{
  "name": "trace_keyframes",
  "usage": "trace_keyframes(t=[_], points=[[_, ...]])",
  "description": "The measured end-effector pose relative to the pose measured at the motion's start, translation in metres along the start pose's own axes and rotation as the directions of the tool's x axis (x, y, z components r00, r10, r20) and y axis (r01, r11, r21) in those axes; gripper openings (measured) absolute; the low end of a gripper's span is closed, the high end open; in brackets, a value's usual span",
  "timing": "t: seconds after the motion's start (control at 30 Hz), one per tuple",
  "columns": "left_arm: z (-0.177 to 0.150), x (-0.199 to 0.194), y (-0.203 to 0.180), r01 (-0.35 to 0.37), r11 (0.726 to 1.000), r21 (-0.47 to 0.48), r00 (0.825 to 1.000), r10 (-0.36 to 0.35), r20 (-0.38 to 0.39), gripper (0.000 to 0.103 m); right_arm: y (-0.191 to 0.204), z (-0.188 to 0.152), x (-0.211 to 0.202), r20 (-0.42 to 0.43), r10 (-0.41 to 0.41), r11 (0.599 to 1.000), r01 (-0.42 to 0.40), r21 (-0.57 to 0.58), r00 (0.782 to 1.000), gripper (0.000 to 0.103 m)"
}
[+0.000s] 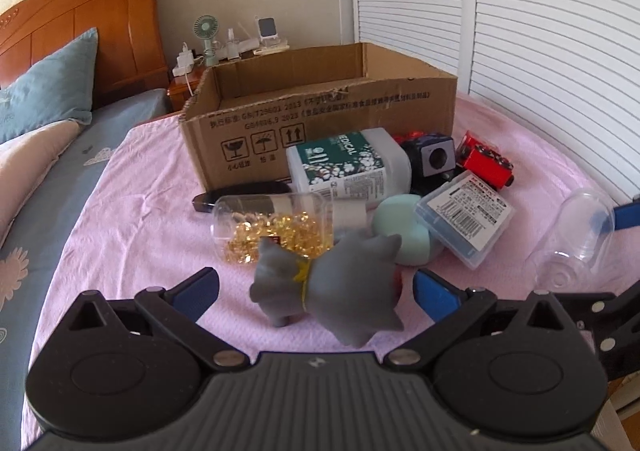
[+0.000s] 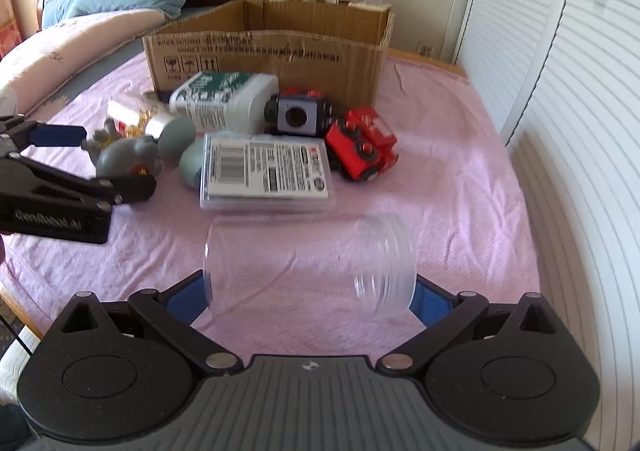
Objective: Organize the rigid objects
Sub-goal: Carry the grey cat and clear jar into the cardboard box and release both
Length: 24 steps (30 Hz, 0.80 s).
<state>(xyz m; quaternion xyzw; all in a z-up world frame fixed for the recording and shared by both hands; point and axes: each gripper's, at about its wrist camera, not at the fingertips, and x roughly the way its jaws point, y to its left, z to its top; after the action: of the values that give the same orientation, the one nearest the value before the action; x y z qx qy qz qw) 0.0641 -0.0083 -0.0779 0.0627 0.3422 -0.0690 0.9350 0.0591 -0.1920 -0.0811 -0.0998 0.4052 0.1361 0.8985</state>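
A grey toy animal [image 1: 328, 283] lies on the pink cover between the wide-open fingers of my left gripper [image 1: 316, 291]; neither finger touches it. It also shows in the right wrist view [image 2: 128, 155]. An empty clear jar [image 2: 308, 263] lies on its side between the fingers of my right gripper [image 2: 308, 295], which stand at its two ends; whether they press it I cannot tell. The jar also shows in the left wrist view [image 1: 576, 239]. An open cardboard box [image 1: 320, 111] stands behind the pile.
In front of the box lie a white medical bottle [image 1: 348, 167], a clear bottle of gold capsules [image 1: 276, 227], a teal sponge [image 1: 404, 231], a flat plastic case [image 1: 464, 215], a dark cube toy [image 1: 432, 159] and a red toy vehicle [image 1: 486, 163]. Louvred doors [image 1: 540, 31] stand right.
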Motion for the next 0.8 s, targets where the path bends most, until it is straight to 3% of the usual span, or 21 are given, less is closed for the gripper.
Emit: trace_keyframes(t=[0.17, 0.4, 0.43, 0.57, 0.8], points=[[0.0, 0.008, -0.002, 0.015, 1.0, 0.005, 0.999, -0.015, -0.031, 0.098, 0.004, 0.005, -0.001, 0.003, -0.002, 1.0, 0.002, -0.007, 1.0, 0.103], [0.004, 0.015, 0.001, 0.048, 0.999, -0.005, 0.996, -0.048, -0.079, 0.075, 0.009, 0.009, 0.0, -0.004, -0.038, 0.999, 0.038, -0.018, 0.999, 0.099], [0.004, 0.015, 0.002, 0.053, 0.999, -0.009, 0.995, -0.053, -0.081, 0.074, 0.009, 0.01, 0.0, -0.009, -0.049, 0.999, 0.049, -0.023, 0.999, 0.094], [0.008, 0.014, 0.008, 0.082, 0.997, -0.011, 0.99, -0.083, -0.112, 0.073, 0.008, 0.014, 0.0, -0.024, -0.053, 0.998, 0.052, -0.032, 0.998, 0.093], [0.021, -0.004, 0.02, 0.15, 0.988, 0.043, 0.976, -0.141, -0.163, 0.072, 0.001, 0.027, -0.008, -0.035, 0.012, 0.999, -0.014, -0.051, 0.999, 0.093]])
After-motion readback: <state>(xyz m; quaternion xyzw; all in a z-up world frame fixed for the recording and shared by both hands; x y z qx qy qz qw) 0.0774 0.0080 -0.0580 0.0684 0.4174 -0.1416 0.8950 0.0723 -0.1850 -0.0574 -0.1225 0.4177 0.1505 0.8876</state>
